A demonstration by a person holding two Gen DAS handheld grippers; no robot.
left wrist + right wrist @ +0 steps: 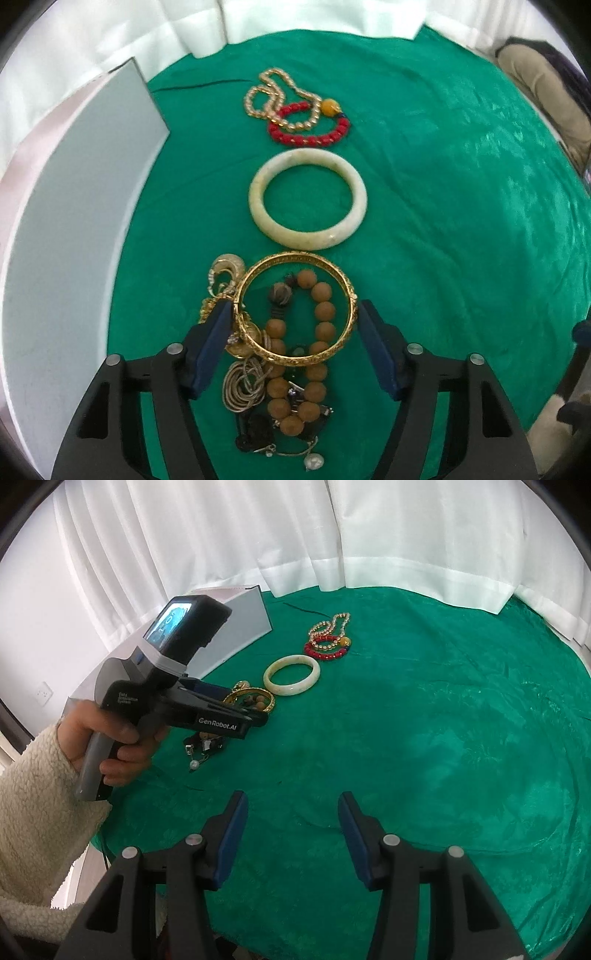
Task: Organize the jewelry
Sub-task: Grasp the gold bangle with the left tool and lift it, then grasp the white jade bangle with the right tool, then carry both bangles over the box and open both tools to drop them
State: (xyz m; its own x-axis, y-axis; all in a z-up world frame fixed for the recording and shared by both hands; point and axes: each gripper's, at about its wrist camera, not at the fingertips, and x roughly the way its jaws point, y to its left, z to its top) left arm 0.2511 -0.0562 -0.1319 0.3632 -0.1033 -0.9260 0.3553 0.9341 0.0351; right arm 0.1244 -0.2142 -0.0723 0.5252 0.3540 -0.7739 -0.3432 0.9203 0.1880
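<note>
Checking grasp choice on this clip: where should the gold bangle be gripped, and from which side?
Grip the gold bangle across its outer rim, from above. It lies roughly flat on the jewelry pile, ring open upward, and the left gripper already straddles it, jaws at opposite sides. Whether the pads touch it yet is unclear.
</note>
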